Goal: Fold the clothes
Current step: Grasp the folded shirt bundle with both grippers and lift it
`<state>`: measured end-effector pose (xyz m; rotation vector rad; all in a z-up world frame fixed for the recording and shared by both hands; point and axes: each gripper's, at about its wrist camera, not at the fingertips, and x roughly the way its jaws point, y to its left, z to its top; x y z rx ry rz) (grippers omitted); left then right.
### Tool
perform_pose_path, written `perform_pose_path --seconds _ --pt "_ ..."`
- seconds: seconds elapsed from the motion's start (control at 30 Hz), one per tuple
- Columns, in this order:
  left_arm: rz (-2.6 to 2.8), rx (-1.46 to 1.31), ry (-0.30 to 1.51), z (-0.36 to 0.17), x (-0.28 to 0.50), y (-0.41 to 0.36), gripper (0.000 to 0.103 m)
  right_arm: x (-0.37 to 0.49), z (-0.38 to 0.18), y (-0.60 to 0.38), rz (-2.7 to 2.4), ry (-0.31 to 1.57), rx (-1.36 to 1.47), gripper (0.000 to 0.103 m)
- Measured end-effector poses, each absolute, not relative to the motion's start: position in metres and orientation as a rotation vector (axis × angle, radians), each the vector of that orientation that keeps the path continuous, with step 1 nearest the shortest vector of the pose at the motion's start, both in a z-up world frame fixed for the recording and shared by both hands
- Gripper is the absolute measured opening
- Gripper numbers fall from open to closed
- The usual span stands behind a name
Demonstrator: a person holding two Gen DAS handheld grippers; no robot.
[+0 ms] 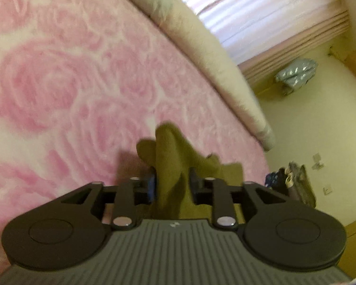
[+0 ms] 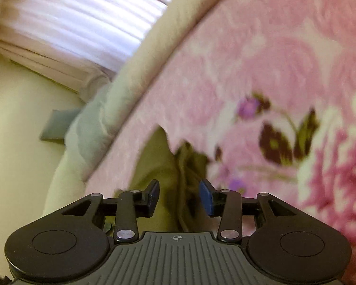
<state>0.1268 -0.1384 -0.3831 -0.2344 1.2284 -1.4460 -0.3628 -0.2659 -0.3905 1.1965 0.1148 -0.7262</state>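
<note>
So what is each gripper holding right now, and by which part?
Olive cloth sits bunched between the left gripper fingers, and a fold of it lies between the right gripper fingers. In both views the pads look clear of it, so no firm hold shows.

You have two grippers in play, the left gripper (image 1: 172, 182) and the right gripper (image 2: 179, 198), each with two fingers. Between both sets of fingers you see one olive-green garment (image 1: 168, 156). Under it lies one pink rose-patterned blanket (image 1: 59, 76), edged by one cream bolster (image 1: 201, 45). Behind, you can count one pleated pale curtain (image 1: 249, 7). On the floor you have one crumpled silver bag (image 1: 296, 72) and one blurred heap of dark clothing (image 1: 294, 182).
</note>
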Motion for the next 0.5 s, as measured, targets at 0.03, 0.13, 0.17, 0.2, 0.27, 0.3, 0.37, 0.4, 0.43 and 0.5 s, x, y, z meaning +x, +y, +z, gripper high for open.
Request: perform_pose_path --seconds 0.03,0.13,0.17,0.2,0.27,0.3,0.37,0.4,0.43,0.5 --pt "-1.436 -0.245 1.21 -0.38 0.131 -0.138 0.032 -0.361 -0.388 -0.269 -0.717 0.115 1.186 0.041" --pt "-1.432 -0.261 1.203 -0.378 0.138 -0.141 0.032 -0.347 -0.389 -0.279 -0.686 0.146 1.162 0.041" --pt "-1.432 -0.264 1.208 -0.378 0.14 -0.144 0.032 -0.342 -0.393 -0.28 -0.679 0.158 1.163 0.041" --pt "-1.437 -0.252 1.219 -0.379 0.139 -0.148 0.032 -0.339 -0.396 -0.282 -0.676 0.172 1.168 0.041" --pt "-1.444 -0.217 1.242 -0.383 0.135 -0.158 0.032 -0.334 -0.4 -0.284 -0.671 0.185 1.176 0.041" --pt "-1.44 -0.201 1.249 -0.385 0.133 -0.163 0.031 -0.333 -0.401 -0.284 -0.666 0.18 1.175 0.041" --pt "-1.447 -0.201 1.243 -0.388 0.131 -0.166 0.023 -0.333 -0.402 -0.284 -0.662 0.17 1.169 0.026" --pt "-1.455 -0.209 1.233 -0.388 0.131 -0.166 0.003 -0.333 -0.4 -0.284 -0.664 0.169 1.162 0.015" --pt "-1.468 -0.22 1.219 -0.387 0.131 -0.166 0.003 -0.334 -0.398 -0.283 -0.663 0.167 1.149 0.007" --pt "-1.5 -0.246 1.148 -0.384 0.128 -0.162 0.002 -0.332 -0.391 -0.276 -0.677 0.159 1.072 0.005"
